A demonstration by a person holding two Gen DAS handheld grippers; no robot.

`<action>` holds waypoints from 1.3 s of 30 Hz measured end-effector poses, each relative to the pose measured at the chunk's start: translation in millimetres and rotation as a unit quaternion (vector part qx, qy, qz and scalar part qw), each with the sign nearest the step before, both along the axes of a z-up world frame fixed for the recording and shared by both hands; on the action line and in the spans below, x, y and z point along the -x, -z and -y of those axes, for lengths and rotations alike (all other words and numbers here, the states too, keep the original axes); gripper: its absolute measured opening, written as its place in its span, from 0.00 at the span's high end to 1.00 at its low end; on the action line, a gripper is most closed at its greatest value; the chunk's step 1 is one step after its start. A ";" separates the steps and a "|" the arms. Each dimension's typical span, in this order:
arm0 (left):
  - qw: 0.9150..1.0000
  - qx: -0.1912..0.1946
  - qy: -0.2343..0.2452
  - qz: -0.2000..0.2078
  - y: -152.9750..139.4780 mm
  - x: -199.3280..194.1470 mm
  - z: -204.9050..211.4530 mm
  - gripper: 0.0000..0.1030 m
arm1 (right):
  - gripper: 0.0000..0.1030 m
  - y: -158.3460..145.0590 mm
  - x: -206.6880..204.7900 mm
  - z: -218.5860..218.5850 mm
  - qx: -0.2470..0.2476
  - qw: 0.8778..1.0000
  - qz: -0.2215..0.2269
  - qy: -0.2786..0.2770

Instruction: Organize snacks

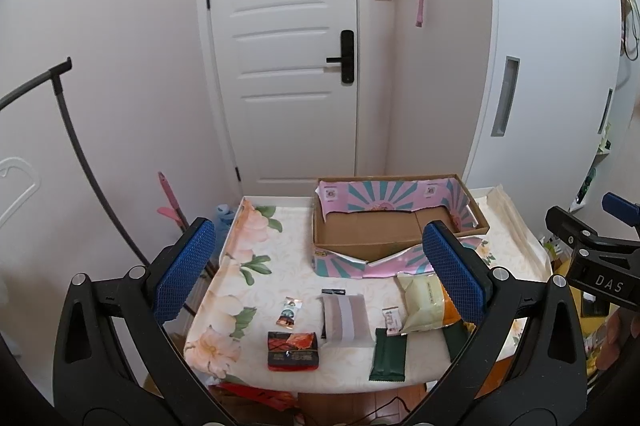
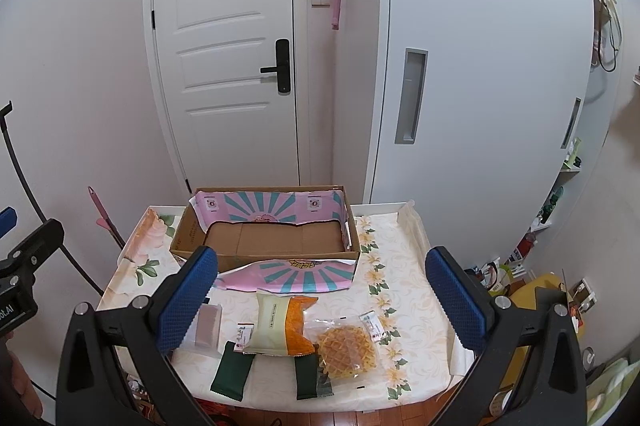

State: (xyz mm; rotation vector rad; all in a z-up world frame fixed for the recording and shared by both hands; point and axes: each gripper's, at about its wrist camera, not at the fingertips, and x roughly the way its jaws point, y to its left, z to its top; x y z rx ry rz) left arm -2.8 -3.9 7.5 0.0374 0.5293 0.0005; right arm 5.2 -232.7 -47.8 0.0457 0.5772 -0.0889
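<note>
1. The left claw (image 1: 320, 268) is spread wide, its blue pads (image 1: 184, 270) well apart and pinching nothing; it hangs above the near edge of the counter (image 1: 248, 290), which is covered in a floral cloth.
2. The right claw (image 2: 322, 286) is likewise spread wide and holds nothing, raised above the same counter.
3. The snacks lie on the cloth below and between each claw's pads, none touching them.
4. In the left wrist view, a red-and-black packet (image 1: 293, 351) sits nearest the front, slightly left of centre, with a small round-labelled sachet (image 1: 289, 312) just behind it.
5. A grey-striped packet (image 1: 345, 318) lies near the middle; a dark green bar (image 1: 388, 356) lies to its right at the front edge.
6. A cream-and-orange pouch (image 1: 426, 304) lies under the left claw's right pad, partly hidden by it, with a small white sachet (image 1: 391, 322) just beside it.
7. In the right wrist view, a clear-wrapped waffle (image 2: 347, 350) lies right of that pouch, touching it, and a second dark green bar (image 2: 306, 378) pokes out from beneath them.
8. The cardboard box (image 1: 396, 226) with pink and teal lining stands open at the far side of the counter, beyond the snacks, with nothing visible inside.
</note>
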 end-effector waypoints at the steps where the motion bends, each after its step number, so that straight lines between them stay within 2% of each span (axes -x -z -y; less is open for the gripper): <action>1: 1.000 0.000 0.000 0.000 -0.1 -0.3 -0.3 0.01 | 0.00 0.0 0.1 0.1 0.000 1.000 0.000 0.000; 39: 1.000 0.000 -0.011 0.002 -2.7 -2.9 -7.3 0.01 | 0.00 2.3 -2.7 -9.1 -0.001 1.000 -0.001 -0.004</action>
